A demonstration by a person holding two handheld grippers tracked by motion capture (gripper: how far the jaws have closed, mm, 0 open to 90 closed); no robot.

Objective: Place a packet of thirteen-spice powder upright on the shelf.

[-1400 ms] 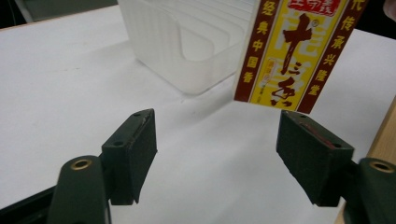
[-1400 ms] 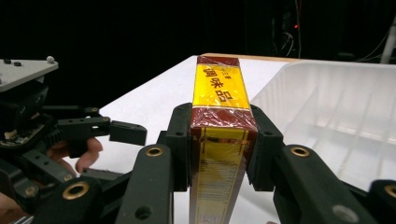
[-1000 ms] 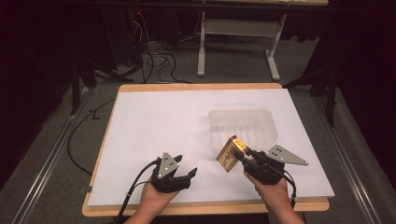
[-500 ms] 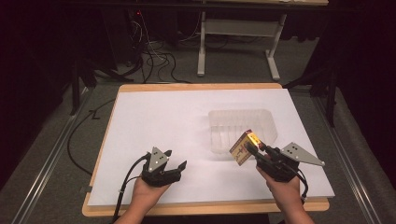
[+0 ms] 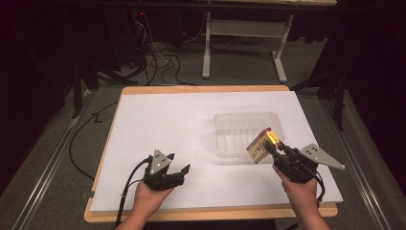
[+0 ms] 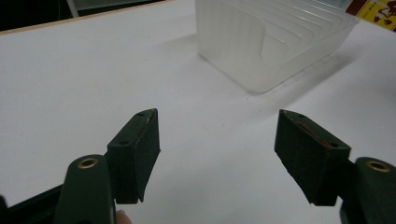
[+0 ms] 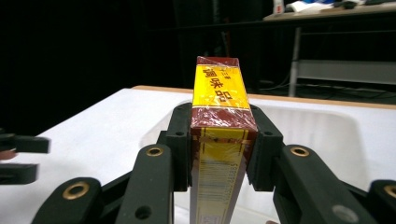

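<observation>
A yellow and dark red box [image 5: 262, 145] wrapped in film is held above the table, at the near right corner of a clear plastic container [image 5: 246, 134]. My right gripper [image 5: 269, 147] is shut on the box [image 7: 219, 140], both pads pressing its narrow sides, with the container [image 7: 327, 140] below and behind it. My left gripper [image 5: 179, 171] rests low at the table's near left, jaws open and nothing between them. In the left gripper view the open gripper [image 6: 217, 154] faces the ribbed container [image 6: 275, 42] across bare white surface, with the box's corner [image 6: 380, 9] at the top right.
The white sheet [image 5: 167, 124] covers a wooden table with edges close on all sides. Cables [image 5: 158, 62] and a metal stand [image 5: 249, 43] lie on the floor beyond the far edge. Dark surroundings flank both sides.
My right gripper has carried the box to the right and slightly up, from the container's near edge toward its near right corner. The left hand has drifted slightly left and nearer.
</observation>
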